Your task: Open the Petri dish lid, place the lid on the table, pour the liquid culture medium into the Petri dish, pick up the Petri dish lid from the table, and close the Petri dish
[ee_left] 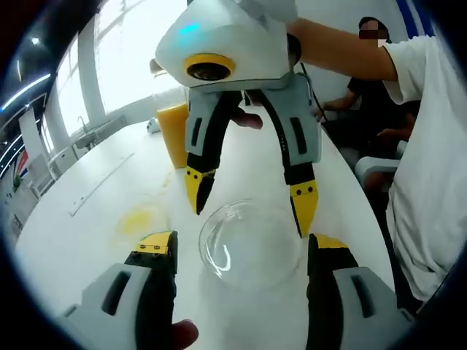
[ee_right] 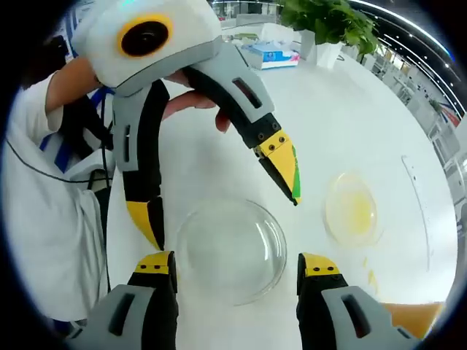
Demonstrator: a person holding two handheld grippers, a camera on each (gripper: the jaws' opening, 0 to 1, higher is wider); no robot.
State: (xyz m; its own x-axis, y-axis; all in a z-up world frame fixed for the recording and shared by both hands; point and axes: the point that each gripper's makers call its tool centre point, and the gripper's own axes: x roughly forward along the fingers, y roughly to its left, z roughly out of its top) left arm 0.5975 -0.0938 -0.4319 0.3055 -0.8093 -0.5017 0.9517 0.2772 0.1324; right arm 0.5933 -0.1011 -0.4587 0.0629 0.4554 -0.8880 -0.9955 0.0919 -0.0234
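— While both grippers face each other over the white table (ee_right: 343,124), how do the jaws stand?

— In the left gripper view the left gripper (ee_left: 241,251) rises from the bottom with jaws spread wide, gripping nothing. The right gripper (ee_left: 252,197) comes down from the top centre, jaws also apart, tips just above the far rim of a clear glass dish piece (ee_left: 252,244).

— And from the other side?

— In the right gripper view that glass piece (ee_right: 230,251) lies lower centre, between the right gripper's (ee_right: 237,266) spread jaws, untouched. The left gripper (ee_right: 219,208) reaches in from the upper left.

— Contents?

— The clear piece looks empty. A second dish (ee_right: 352,209), right of centre, holds yellow liquid; it shows at the lower left in the left gripper view (ee_left: 140,219). A beaker of orange liquid (ee_left: 174,135) stands behind, upper centre.
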